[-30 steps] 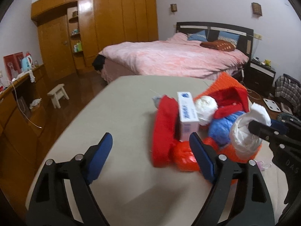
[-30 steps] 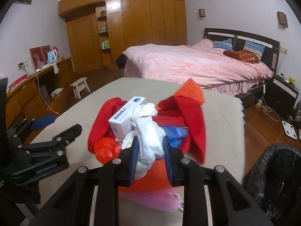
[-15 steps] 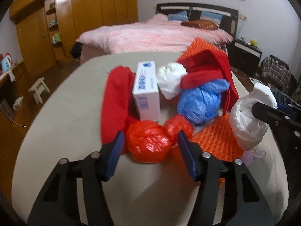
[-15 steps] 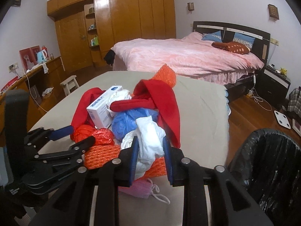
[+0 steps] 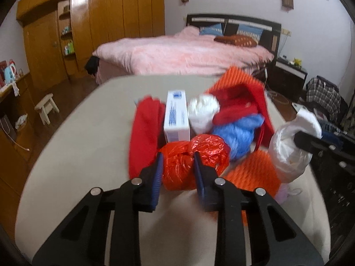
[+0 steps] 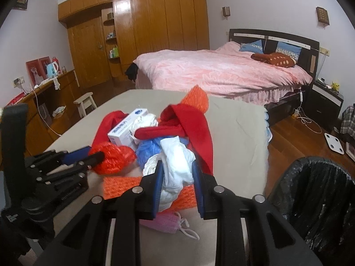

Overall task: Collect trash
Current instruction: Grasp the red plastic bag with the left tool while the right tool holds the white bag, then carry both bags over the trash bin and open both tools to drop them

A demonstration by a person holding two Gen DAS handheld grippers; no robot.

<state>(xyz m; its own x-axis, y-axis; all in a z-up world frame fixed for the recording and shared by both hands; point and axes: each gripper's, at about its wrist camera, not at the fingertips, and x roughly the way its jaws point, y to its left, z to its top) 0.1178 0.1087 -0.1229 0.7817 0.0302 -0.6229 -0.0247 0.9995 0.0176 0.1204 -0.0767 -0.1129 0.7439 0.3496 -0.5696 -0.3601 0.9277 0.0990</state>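
Looks like the grab step is basically done on both sides here. The left gripper (image 5: 177,166) has its blue-padded jaws squeezed onto a crumpled red plastic bag (image 5: 190,157) at the near edge of the trash pile, and the bag appears to rest on the beige table (image 5: 88,133). The right gripper (image 6: 177,177) is clamped on a scrunched white plastic bag (image 6: 175,164), held just in front of the pile.

Rest of the pile sits mid-table: a white cardboard box with blue print (image 5: 176,119), a balled-up blue plastic bag (image 5: 239,133), a red cloth (image 5: 144,133), orange netting (image 5: 255,173) and a pink face mask (image 6: 166,221) lying flat near the table edge.

The black-lined trash bin (image 6: 315,195) stands on the floor off the right side of the table, so the next move probably calls for swinging the right one over its mouth before letting go. The left has the longer carry, and thin bags can slip or snag the netting, so lift straight up first.
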